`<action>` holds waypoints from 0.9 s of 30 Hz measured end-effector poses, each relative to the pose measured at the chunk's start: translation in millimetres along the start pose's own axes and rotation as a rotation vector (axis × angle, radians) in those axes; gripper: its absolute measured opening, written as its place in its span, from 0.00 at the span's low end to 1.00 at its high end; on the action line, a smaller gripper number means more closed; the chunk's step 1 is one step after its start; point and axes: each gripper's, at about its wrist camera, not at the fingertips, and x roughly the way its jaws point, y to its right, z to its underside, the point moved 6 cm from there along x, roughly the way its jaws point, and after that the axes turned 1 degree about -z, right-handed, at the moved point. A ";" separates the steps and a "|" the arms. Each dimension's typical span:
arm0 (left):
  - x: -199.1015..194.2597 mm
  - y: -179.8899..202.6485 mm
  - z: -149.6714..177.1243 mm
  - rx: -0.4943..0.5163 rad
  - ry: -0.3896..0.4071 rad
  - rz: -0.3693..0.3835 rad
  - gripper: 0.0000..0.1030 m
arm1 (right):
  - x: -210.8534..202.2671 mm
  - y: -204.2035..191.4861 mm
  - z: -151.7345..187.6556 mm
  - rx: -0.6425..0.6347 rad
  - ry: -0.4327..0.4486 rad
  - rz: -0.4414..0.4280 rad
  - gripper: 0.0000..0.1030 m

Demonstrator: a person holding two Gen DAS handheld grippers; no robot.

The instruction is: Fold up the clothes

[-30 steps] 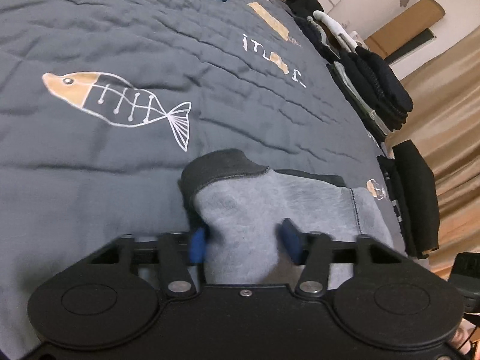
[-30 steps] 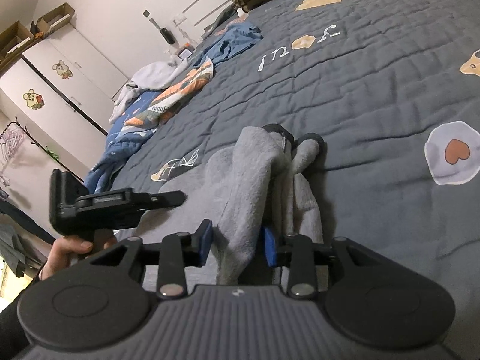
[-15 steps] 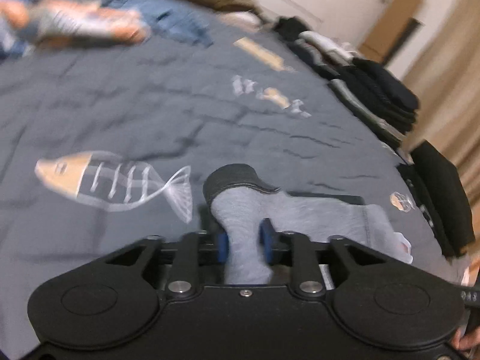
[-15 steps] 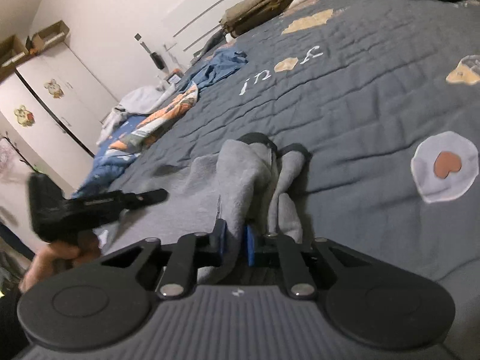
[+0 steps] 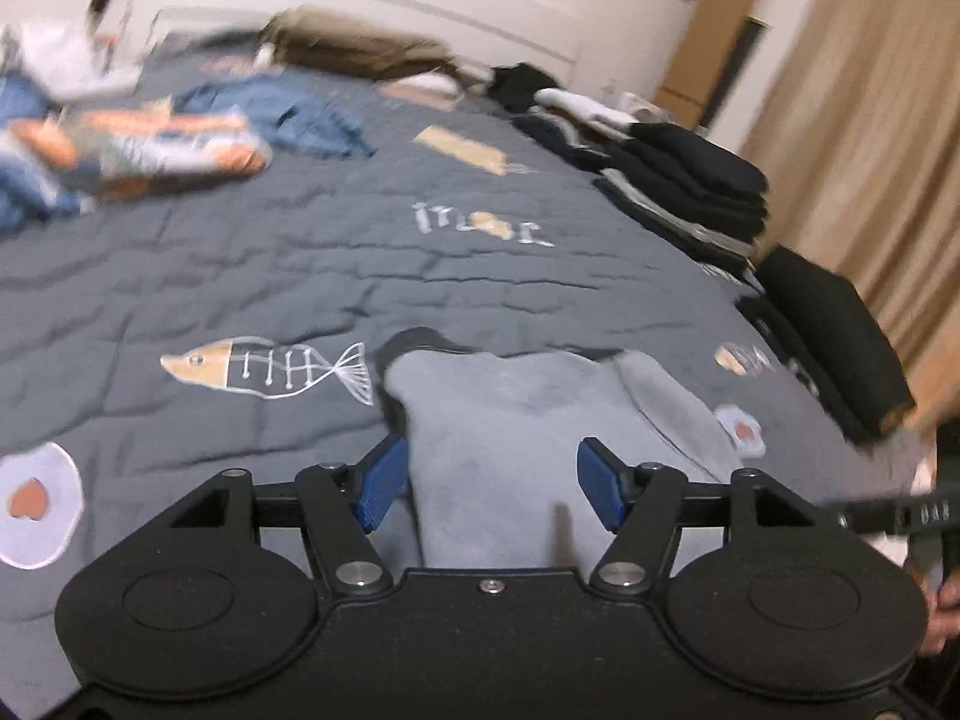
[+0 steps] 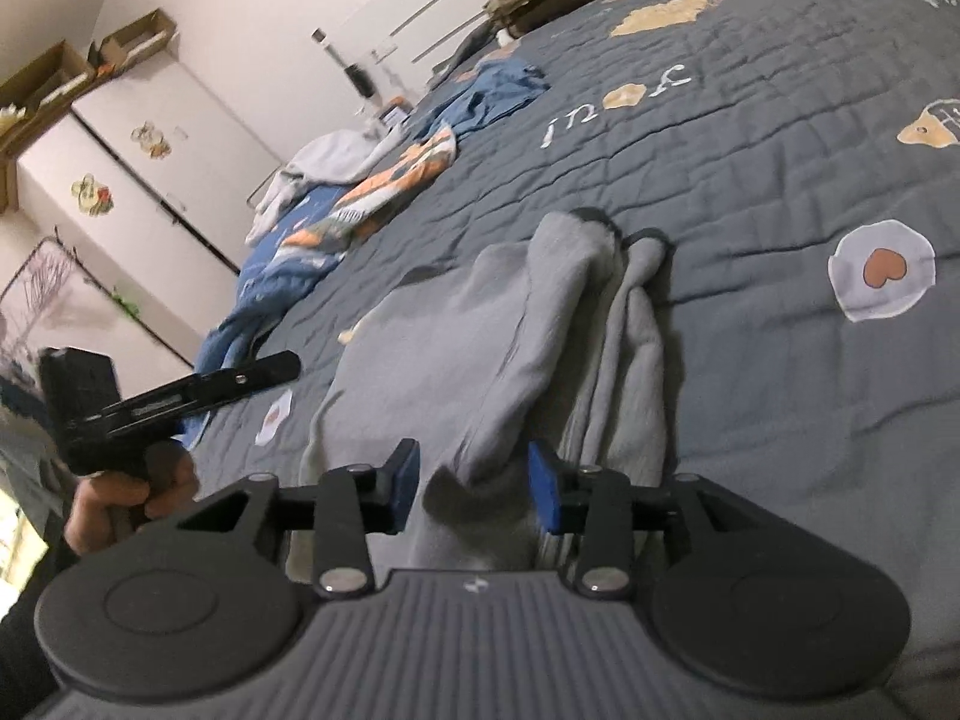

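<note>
Dim, warm indoor light fills both views, and colours look muted and grainy. The left wrist view is smeared by motion: the clothes piles [image 5: 126,144] at upper left and the curtain [image 5: 888,138] at right are streaked, while the gripper body stays crisp. The right wrist view is sharper, softening toward the wardrobe [image 6: 138,180]. Fisheye bending curves the bed [image 6: 780,138] and darkens the corners. Shadows are soft.

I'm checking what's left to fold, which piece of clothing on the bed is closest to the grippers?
The grey garment, lying between the open jaws of both hand-held grippers; the blue garment and the folded dark stacks lie farther up the quilt.
</note>
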 end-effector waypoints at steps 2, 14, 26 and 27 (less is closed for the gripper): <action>-14.7 15.3 9.0 0.090 0.012 -0.022 0.60 | -4.5 -2.8 6.8 0.001 -0.005 0.013 0.41; -47.1 73.9 108.3 0.607 -0.081 -0.075 0.60 | -22.4 -0.5 56.5 0.067 -0.013 0.126 0.42; -24.9 72.3 151.1 0.847 -0.176 -0.119 0.14 | -10.0 1.9 86.7 0.154 -0.061 0.154 0.16; -25.1 72.0 150.9 0.845 -0.180 -0.114 0.11 | -12.6 1.9 86.3 0.169 -0.059 0.142 0.15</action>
